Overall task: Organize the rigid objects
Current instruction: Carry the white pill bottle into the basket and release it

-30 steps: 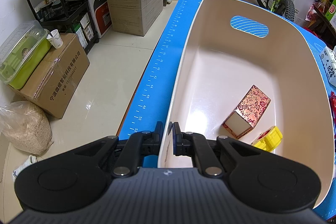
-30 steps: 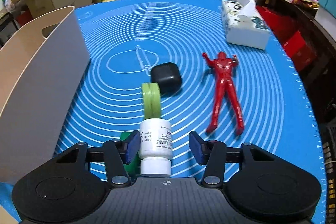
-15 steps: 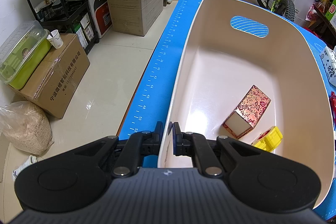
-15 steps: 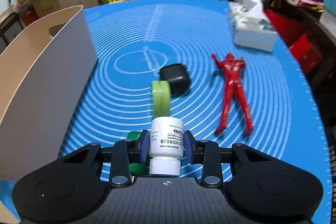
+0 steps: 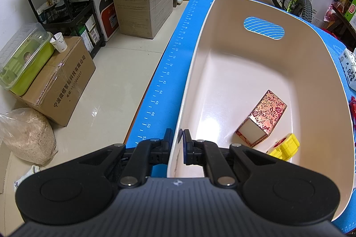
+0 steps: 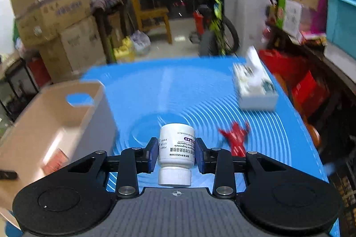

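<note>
Change: right gripper (image 6: 176,153) has closed on the white pill bottle (image 6: 175,151) and lifted it off the blue tabletop (image 6: 155,85); view blurred.
Left gripper (image 5: 176,143): clamped narrow on the near rim of the cream bin (image 5: 333,85), unmoved.
Bin contents: patterned box (image 5: 264,119), yellow piece (image 5: 284,147).
Tabletop, right: red figure (image 6: 234,137); tissue pack (image 6: 255,90) farther.

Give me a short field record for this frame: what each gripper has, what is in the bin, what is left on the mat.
left gripper: jaws shut on the cream bin wall
right gripper: jaws shut on white pill bottle, cap toward camera
in bin: floral patterned box, yellow toy piece
on blue mat: red action figure, tissue pack
</note>
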{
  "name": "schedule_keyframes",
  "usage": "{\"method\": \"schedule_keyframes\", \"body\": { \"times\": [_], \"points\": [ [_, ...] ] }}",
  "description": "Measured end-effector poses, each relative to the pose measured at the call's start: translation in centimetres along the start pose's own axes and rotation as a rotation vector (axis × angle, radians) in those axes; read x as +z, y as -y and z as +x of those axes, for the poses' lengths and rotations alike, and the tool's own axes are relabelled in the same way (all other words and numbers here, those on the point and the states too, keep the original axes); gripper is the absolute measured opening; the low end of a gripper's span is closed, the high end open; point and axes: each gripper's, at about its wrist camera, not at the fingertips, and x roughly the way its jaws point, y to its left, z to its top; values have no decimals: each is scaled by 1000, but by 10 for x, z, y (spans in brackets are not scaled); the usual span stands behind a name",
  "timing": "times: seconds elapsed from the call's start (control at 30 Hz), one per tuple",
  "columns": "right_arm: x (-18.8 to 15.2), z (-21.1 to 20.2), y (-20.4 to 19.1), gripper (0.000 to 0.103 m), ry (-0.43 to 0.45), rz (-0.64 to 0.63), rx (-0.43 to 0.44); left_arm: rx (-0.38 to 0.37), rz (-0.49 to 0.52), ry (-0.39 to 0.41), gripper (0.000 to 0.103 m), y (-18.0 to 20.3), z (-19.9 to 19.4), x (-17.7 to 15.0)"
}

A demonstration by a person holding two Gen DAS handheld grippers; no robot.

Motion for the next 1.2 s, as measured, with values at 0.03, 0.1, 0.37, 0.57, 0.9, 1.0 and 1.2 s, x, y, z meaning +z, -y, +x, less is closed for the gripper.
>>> {"method": "schedule_keyframes", "body": {
  "times": [0.03,0.1,0.37,0.57,0.9,1.0,1.2],
  "points": [
    [4,-2,-6,42,16,-1,12,0,1,0,11,0,0,0],
    [14,-5,-20,42,46,-7,43,0,1,0,11,0,0,0],
    [38,1,-84,42,93,-94,200,0,1,0,11,0,0,0],
    [33,22,-123,42,37,-147,268,2,4,1,11,0,-1,0],
    [-6,48,-171,42,-127,-312,312,7,10,4,11,2,-1,1],
    [-17,52,-178,42,-174,-365,315,8,11,4,11,3,-1,1],
    [-27,55,-181,49,-224,-386,309,8,12,5,11,3,-1,1]
  ]
}}
